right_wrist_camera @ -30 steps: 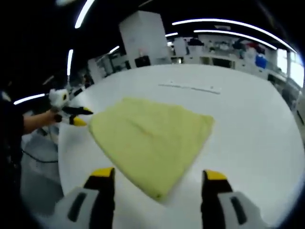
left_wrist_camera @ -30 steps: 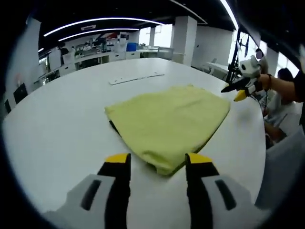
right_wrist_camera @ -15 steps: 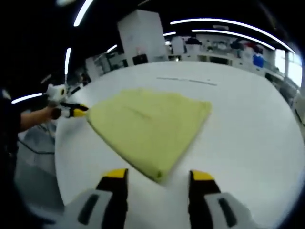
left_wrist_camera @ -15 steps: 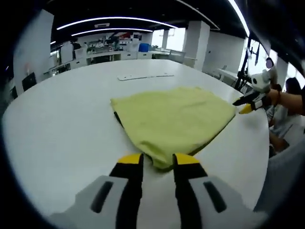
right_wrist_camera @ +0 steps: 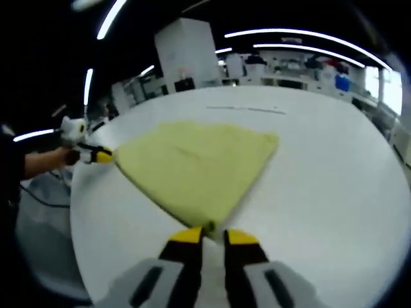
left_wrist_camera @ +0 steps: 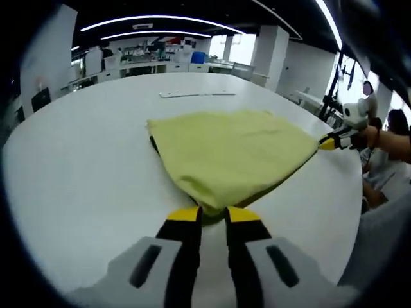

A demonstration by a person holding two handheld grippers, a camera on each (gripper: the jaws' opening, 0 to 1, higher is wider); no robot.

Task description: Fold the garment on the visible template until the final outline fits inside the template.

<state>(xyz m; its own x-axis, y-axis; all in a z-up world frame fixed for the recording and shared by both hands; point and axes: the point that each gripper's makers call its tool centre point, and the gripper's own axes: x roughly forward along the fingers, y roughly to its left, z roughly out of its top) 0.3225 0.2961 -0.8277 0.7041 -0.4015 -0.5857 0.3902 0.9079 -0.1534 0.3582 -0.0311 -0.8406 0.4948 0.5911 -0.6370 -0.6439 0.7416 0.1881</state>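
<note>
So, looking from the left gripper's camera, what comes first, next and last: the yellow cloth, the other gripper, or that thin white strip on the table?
1. Yellow garment: its near corner sits right at the left gripper.
2. Right gripper: off to the right, at the garment's far corner.
3. Thin white strip: farthest, beyond the garment on the white table.

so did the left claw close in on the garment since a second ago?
Yes. The left claw advanced to the yellow garment corner on the white table, jaws narrowed onto it.

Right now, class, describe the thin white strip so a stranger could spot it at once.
Start at the big white table and find the yellow cloth in its middle. Look beyond the cloth's far edge: the strip lies flat there, apart from the cloth, long, narrow and nearly table-coloured.
</note>
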